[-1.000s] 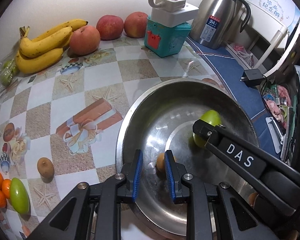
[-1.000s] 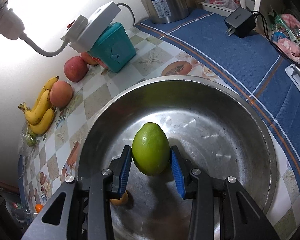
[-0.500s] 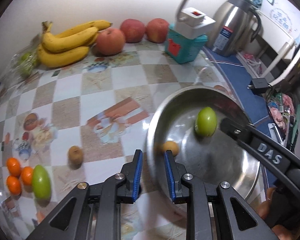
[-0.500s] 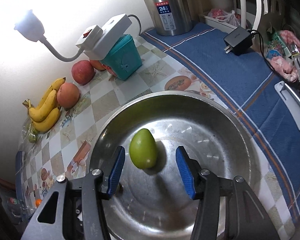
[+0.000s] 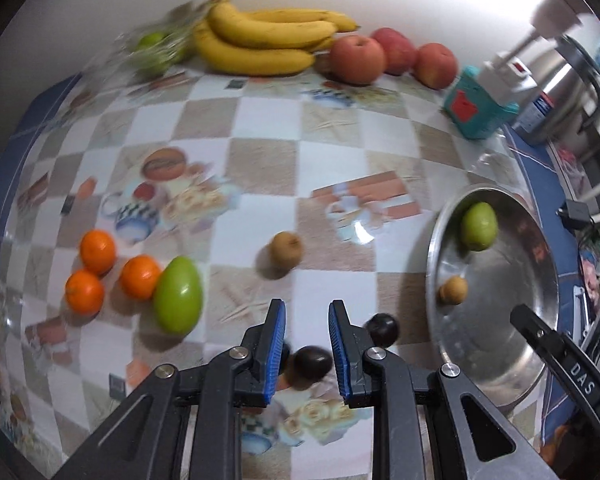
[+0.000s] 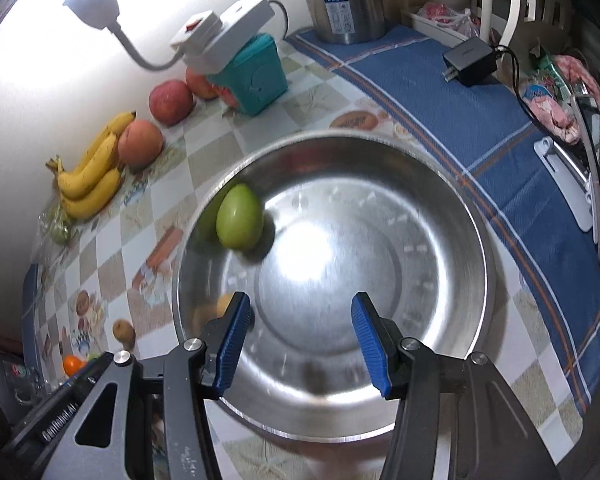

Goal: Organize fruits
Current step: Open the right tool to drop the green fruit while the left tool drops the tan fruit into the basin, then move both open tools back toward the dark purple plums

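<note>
Mango dropped in the bowl, next fruit coming up

My right gripper hangs over the bowl, jaws just parted and empty; the green mango lies free by the bowl's far wall, a small brown fruit near it. My left gripper is at its narrowest, holding nothing, above a dark plum on the table. I judge the next move is spreading those jaws, then lowering onto the plum

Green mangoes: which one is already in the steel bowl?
The paler green mango lying by the steel bowl's far rim; the other green mango lies on the tablecloth beside the oranges.
</note>
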`<state>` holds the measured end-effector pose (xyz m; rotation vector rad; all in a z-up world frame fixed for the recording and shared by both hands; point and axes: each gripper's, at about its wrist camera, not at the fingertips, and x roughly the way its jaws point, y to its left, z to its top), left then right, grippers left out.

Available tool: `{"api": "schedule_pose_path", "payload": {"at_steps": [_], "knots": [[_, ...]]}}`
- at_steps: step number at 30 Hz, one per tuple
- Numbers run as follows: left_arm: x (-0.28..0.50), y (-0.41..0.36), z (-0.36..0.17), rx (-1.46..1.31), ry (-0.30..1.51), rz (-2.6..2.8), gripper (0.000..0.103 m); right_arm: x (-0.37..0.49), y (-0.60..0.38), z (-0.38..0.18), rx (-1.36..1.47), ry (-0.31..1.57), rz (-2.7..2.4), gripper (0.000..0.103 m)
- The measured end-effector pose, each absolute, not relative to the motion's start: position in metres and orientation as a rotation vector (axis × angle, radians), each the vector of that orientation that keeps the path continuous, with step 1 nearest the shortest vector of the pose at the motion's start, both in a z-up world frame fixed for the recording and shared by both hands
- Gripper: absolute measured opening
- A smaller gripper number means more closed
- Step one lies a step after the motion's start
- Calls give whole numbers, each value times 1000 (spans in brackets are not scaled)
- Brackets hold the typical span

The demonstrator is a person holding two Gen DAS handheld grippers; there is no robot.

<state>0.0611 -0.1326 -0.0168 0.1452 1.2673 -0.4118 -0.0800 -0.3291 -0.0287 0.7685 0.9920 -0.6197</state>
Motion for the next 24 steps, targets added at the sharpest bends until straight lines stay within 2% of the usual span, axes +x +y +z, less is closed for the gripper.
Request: {"api": "schedule_pose_path", "payload": {"at_steps": [7,8,9,10,11,13,21,24], "knots": [[62,-124,-19,123,1286,-389,26,-73,-315,-26,730,1014,-592,54],[62,-124,-19,127,1287,-388,31,-72,-315,-25,722,1015,-593,54],[61,-126,-20,134,1289,-384,46,-71,-314,-25,709,1017,-598,54],[62,-128,-21,140,1291,-379,56,-70,-314,-25,697,1020,-601,57],[62,-128,-22,147,1291,-375,73,-69,-313,-26,682,1025,-601,69],[62,-131,-23,160,1284,-377,75,-67,-314,-29,669,1029,-605,83],[65,-130,-31,166,1300,-347,85,-69,-319,-39,663,1059,-657,84],[66,-129,-35,162,1312,-338,86,-69,-321,-42,666,1071,-666,84]]}}
